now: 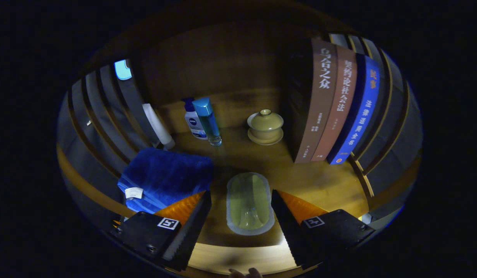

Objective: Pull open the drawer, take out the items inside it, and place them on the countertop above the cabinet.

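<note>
A pale green oval item (249, 202) with a translucent rim lies flat on the wooden countertop (319, 185). My gripper (240, 193) is open, and the oval item rests between its two black fingers. A small gap shows on each side, so neither serrated finger (192, 224) presses on it. A folded blue towel (165, 177) lies on the countertop just left of the left finger.
Beyond the fingers stand a white bottle (195, 122) and a blue-capped clear bottle (208, 121), with a lidded green tea bowl (266, 126) on its saucer to their right. Upright books (339, 104) line the right side. A white roll (158, 125) leans at the left. Slatted walls close both sides.
</note>
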Demonstrator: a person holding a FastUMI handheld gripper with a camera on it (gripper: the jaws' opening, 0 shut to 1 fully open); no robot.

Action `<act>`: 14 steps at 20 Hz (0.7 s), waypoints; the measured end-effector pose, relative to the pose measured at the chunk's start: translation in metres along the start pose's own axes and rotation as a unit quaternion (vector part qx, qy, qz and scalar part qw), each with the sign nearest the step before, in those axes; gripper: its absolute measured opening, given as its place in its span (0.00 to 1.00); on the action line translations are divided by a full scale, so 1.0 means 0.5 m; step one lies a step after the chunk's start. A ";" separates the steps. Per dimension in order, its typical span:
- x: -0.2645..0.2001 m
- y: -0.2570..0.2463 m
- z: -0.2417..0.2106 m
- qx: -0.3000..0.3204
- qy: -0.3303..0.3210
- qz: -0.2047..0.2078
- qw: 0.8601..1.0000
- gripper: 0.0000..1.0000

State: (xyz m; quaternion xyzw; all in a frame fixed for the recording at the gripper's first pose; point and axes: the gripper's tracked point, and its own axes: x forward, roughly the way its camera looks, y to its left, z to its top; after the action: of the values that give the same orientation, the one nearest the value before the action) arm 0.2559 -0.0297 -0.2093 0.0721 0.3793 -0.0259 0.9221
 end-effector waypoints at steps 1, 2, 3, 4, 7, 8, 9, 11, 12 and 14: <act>-0.023 0.008 -0.008 0.006 -0.015 0.011 1.000 1.00; -0.050 0.015 -0.017 0.009 -0.034 0.019 0.999 1.00; -0.075 0.020 -0.030 0.010 -0.056 0.024 0.998 1.00; -0.106 0.020 -0.043 0.007 -0.079 0.024 0.997 1.00; -0.211 0.034 -0.084 -0.020 -0.156 0.024 0.987 1.00; -0.252 0.045 -0.101 -0.029 -0.182 0.029 0.982 1.00; -0.289 0.054 -0.118 -0.036 -0.206 0.032 0.977 1.00; -0.355 0.062 -0.162 -0.042 -0.249 0.037 0.967 1.00; -0.376 0.073 -0.189 -0.038 -0.266 0.052 0.962 0.99; -0.409 0.072 -0.256 -0.023 -0.282 0.059 0.957 0.99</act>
State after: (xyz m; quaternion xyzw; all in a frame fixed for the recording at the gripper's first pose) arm 0.0249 0.0241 -0.1513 0.0633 0.0996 0.0184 0.9928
